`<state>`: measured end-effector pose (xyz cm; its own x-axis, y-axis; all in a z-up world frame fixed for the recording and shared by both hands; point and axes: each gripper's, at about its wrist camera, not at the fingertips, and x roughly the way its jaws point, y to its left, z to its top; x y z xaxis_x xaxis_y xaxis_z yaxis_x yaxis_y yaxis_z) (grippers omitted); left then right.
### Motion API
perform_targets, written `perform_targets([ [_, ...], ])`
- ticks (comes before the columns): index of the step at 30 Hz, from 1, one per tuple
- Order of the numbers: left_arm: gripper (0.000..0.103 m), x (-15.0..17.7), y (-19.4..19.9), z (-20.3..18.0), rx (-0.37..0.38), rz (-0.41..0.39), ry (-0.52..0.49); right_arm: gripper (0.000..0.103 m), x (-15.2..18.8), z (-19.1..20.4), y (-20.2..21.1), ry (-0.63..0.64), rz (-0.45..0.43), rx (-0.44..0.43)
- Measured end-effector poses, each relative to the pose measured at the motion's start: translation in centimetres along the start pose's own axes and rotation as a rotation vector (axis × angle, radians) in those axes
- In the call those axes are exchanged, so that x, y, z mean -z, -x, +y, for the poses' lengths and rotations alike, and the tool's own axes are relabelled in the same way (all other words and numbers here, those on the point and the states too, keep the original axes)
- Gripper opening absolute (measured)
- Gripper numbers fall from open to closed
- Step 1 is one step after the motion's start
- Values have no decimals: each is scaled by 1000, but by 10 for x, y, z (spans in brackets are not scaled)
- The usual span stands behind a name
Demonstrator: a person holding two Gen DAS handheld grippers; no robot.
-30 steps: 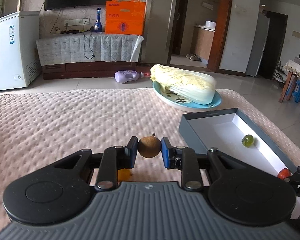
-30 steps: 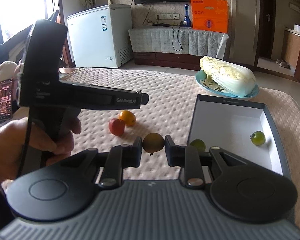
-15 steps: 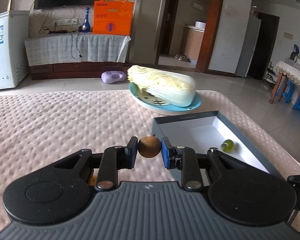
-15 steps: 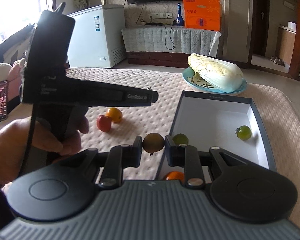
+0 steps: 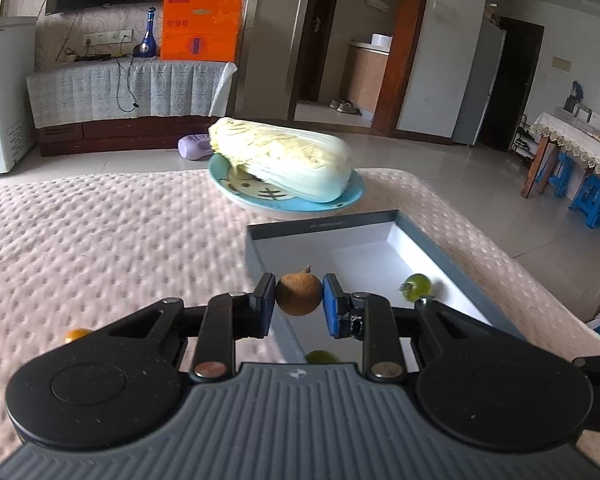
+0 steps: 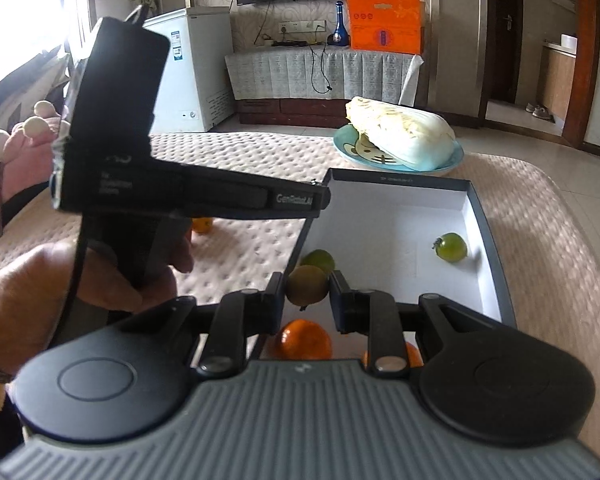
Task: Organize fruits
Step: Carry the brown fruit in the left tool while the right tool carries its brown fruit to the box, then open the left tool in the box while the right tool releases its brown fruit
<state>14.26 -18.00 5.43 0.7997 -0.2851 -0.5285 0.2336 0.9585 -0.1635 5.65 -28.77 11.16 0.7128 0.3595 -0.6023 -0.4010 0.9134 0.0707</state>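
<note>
The left gripper (image 5: 299, 299) pinches a brown round fruit (image 5: 299, 295) between its fingers, hanging over the near left corner of the grey box (image 5: 324, 225); the drop spot lies directly below. The right gripper (image 6: 306, 292) clamps an olive-brown fruit (image 6: 306, 290) above the same near edge. Inside the box lie a green tomato (image 6: 451, 246) far right and oranges (image 6: 305, 340) near. One orange fruit (image 6: 201, 225) remains left on the quilted bed (image 5: 100, 240).

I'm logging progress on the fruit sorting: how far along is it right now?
Done: a green tomato, a green citrus and two orange fruits lie in the grey-rimmed white box. In hand: the left gripper and right gripper each carry a round brown fruit over it. Left: one orange fruit on the quilted cloth.
</note>
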Motion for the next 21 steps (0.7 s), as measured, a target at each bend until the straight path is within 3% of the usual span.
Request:
perform_targets([
  [21,30,9,-36,-36,23,55,-30,27,12,-24,4,-19,30,37],
])
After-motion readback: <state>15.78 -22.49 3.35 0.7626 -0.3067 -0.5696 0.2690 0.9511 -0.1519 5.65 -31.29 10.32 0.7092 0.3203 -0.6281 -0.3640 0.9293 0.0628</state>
